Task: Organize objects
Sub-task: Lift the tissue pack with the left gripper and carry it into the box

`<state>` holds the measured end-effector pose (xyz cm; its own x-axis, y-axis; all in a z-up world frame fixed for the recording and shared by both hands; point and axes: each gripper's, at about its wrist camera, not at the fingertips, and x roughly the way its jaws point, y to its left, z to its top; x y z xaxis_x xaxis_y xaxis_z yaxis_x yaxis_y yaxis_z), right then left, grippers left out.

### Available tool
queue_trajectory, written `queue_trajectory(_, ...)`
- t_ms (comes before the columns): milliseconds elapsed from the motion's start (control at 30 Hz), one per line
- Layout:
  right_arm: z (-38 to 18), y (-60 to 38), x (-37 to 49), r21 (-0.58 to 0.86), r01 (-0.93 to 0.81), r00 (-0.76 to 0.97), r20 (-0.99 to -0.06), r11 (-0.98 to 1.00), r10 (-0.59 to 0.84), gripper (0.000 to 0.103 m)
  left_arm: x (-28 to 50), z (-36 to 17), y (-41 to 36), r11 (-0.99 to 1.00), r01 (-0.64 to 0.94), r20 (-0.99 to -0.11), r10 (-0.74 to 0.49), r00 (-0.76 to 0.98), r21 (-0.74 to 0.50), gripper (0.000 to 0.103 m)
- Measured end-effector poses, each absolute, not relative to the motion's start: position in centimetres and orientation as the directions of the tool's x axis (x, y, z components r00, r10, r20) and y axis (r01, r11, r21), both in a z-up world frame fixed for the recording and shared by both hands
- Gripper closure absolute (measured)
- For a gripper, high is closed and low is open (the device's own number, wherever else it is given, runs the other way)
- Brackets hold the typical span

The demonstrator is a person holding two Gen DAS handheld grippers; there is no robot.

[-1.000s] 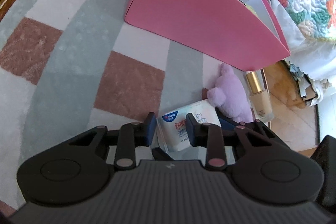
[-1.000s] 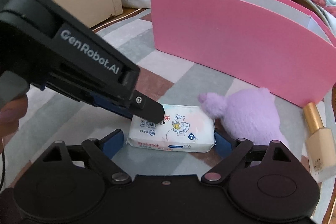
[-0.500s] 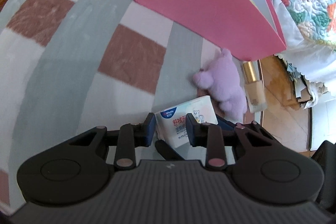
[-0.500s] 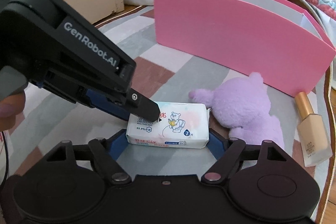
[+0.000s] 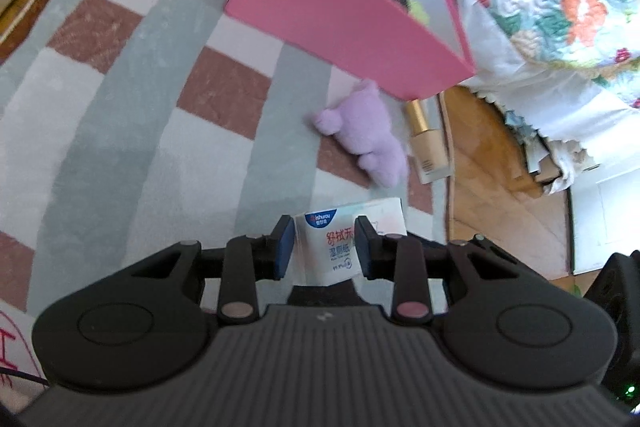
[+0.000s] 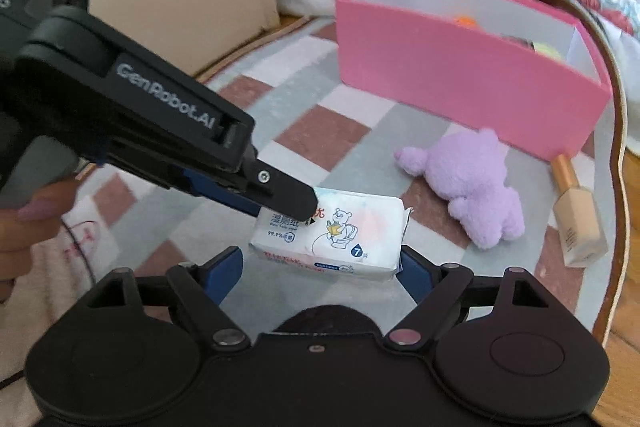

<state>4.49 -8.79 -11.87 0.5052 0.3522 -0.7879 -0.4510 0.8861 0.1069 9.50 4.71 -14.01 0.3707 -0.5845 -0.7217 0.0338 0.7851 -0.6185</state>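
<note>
**A:** Where is the wipes pack point(image 6: 332, 233)?

**B:** Lifted clear of the checked rug point(image 6: 312, 131), pinched at its short end by the left hand-held gripper point(image 5: 323, 246), whose blue pads point(image 5: 285, 242) press both faces of the pack. In the right wrist view that gripper reaches in from 10 o'clock, angled downward, its black tip on the pack's upper left corner.

**A:** And the right hand-held gripper point(image 6: 320, 269)?

**B:** Directly beneath and behind the pack, at 6 o'clock from it. Its jaws stand wide, one on each side of the pack's long ends, and are opening; the left pad sits clear of the pack, and the right one looks just beside it, contact unclear.

**A:** The hands?

**B:** Fingers point(image 6: 28, 223) of the left hand wrap the gripper's handle at 9 o'clock. Both tools point steeply down.

**A:** What lies around?

**B:** A purple plush toy point(image 6: 468, 183) on the rug at 1 o'clock from the pack, a foundation bottle point(image 6: 576, 215) at 3 o'clock beside it, and the pink box point(image 6: 460, 79) beyond at 12 o'clock.
</note>
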Motion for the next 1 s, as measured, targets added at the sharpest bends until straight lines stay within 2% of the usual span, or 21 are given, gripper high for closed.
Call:
queue_trajectory(167,-9.7,-9.0,2.8,0.111,-0.480,0.531,-0.753,0.870,0.389,0.019,8.4,-11.5,5.3,0.785,0.032,-0.711,-0.576,0.403,-0.618,0.073)
queue_trajectory(300,-8.0,-9.2,2.7,0.088,-0.510,0.557,-0.725,0.856,0.406,0.034,7.6,-8.9,5.3,0.802,0.059,-0.710,-0.558,0.429,-0.595,0.073)
queue_trajectory(433,-6.0,-9.7,2.1,0.058,-0.501,0.592,-0.705,0.863,0.391,0.042,7.4,-6.4,5.1,0.803,0.081,-0.695,-0.557,0.454,-0.591,0.073)
queue_trajectory(867,0.6,-10.5,5.3,-0.020,-0.490,0.684,-0.628,0.871,0.371,0.042,11.3,-0.4,3.5,0.817,0.160,-0.655,-0.547,0.520,-0.555,0.073)
queue_trajectory(1000,1.3,-11.2,7.6,0.018,-0.507,0.654,-0.643,0.862,0.398,0.048,12.4,-0.9,3.9,0.812,0.158,-0.637,-0.547,0.543,-0.562,0.073)
